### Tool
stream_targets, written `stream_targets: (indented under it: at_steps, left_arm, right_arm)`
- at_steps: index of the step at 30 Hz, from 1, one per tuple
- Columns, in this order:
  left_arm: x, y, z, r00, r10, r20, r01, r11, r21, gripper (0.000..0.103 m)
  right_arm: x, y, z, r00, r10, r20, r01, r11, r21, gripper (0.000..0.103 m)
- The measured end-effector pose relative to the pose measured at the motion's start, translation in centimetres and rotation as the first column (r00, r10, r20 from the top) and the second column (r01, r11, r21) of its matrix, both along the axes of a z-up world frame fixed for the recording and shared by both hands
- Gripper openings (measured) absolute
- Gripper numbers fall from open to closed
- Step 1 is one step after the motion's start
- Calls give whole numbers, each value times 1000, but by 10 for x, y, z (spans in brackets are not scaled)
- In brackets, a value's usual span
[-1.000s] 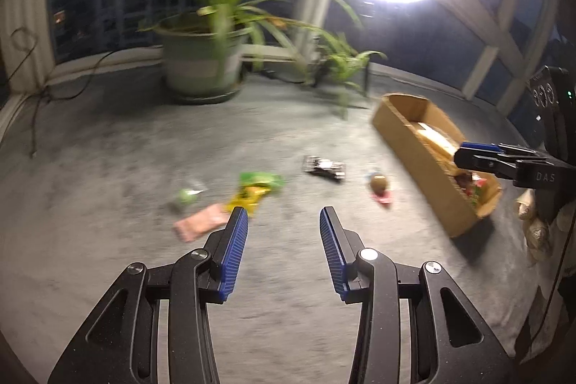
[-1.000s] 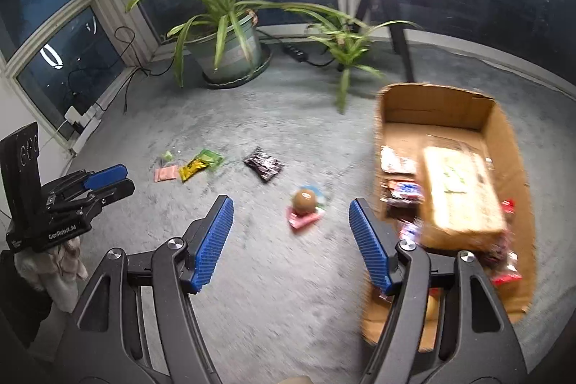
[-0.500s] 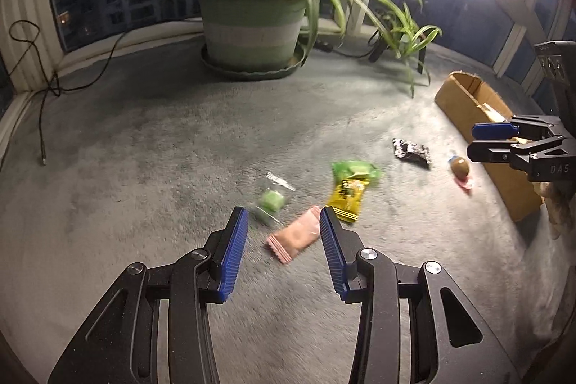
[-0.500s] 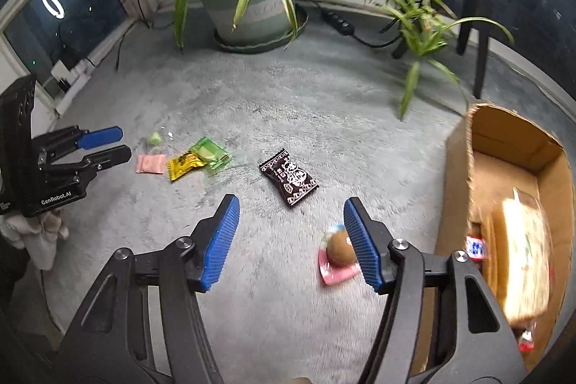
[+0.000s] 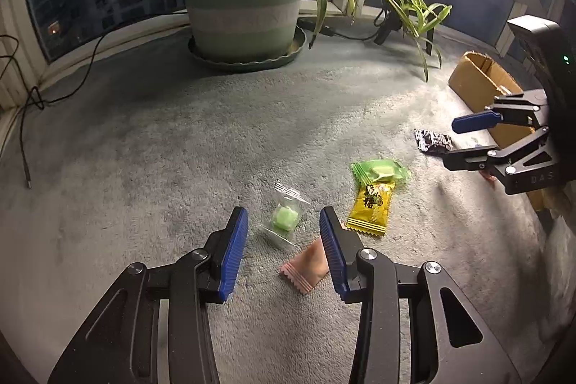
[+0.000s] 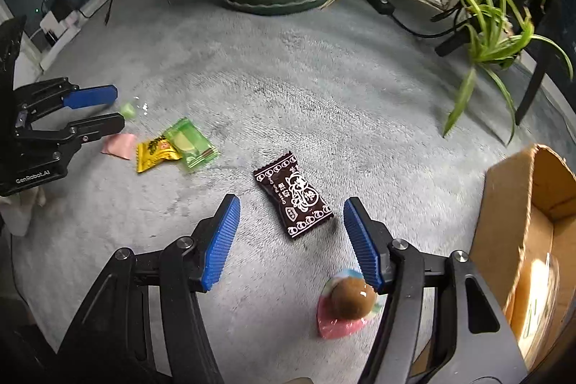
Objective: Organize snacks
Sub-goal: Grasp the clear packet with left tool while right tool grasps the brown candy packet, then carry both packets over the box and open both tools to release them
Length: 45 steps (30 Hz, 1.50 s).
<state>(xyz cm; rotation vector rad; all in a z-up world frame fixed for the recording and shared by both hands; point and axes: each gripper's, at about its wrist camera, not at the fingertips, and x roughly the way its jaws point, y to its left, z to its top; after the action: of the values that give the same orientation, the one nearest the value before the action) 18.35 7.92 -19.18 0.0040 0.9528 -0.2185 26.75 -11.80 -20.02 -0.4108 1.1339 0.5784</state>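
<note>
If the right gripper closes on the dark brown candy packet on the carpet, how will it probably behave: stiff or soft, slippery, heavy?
The dark brown candy packet lies flat with crimped ends, so it probably is light and will flex rather than stay stiff. Its printed film looks glossy, so it may slip between the ribbed pads of the open right gripper. On the soft carpet it seems unlikely to roll.

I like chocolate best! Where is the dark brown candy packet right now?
The dark brown candy packet lies on the grey carpet between the open fingers of the right gripper, left of the cardboard box and right of the green packet.
</note>
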Motion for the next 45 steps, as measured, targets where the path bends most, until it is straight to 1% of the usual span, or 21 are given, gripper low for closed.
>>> stream_targets:
  at_steps: [3, 4, 6, 9, 11, 13, 14, 18, 24, 27, 33, 40, 45]
  left_arm:
    - [2, 0, -5, 1000, -1, -9, 1, 1000, 0, 39]
    - [3, 0, -6, 1000, -1, -11, 1, 1000, 0, 36]
    - [5, 0, -9, 1000, 8, -14, -8, 1000, 6, 35]
    - [6, -1, -11, 1000, 13, -12, -13, 1000, 10, 33]
    - [7, -1, -10, 1000, 11, -10, -11, 1000, 18, 28]
    - [7, -2, -10, 1000, 9, -7, -9, 1000, 23, 24]
    - [7, -2, -10, 1000, 8, -6, -8, 1000, 23, 23]
    - [5, -3, -11, 1000, 11, 7, -11, 999, 32, 22]
    - [3, -3, -11, 999, 24, 27, -25, 999, 35, 22]
    - [1, 0, -8, 999, 37, 34, -38, 999, 22, 22]
    - [-1, 1, 6, 996, 56, 65, -56, 998, 6, 22]
    - [-7, -14, 31, 993, 36, 116, -33, 999, -25, 22]
    - [-12, -39, 51, 988, -2, 155, 10, 999, -51, 22]
  right_arm:
    - [5, 3, -4, 1000, 2, -8, -2, 1000, -7, 59]
    - [6, 4, -4, 1000, 4, -8, -4, 1000, -10, 59]
    - [7, 8, -7, 1000, 7, -3, -7, 1000, -29, 59]
    - [8, 11, -8, 1000, 10, 11, -9, 999, -40, 55]
    - [10, 12, -8, 1000, 7, 15, -6, 999, -41, 47]
    - [12, 12, -7, 1000, 2, 16, -1, 999, -40, 35]
    - [12, 11, -7, 1000, 2, 17, -1, 999, -41, 32]
    - [10, 11, -6, 999, -1, 32, 3, 999, -43, 26]
    - [4, 7, -3, 999, -27, 46, 28, 1000, -13, 25]
    - [1, 4, 1, 998, -39, 53, 39, 999, 8, 25]
    - [-1, -4, 15, 995, -68, 75, 64, 996, 57, 25]
    - [-18, -26, 46, 987, -114, 111, 98, 986, 136, 25]
    - [-34, -55, 74, 977, -155, 144, 126, 974, 190, 25]
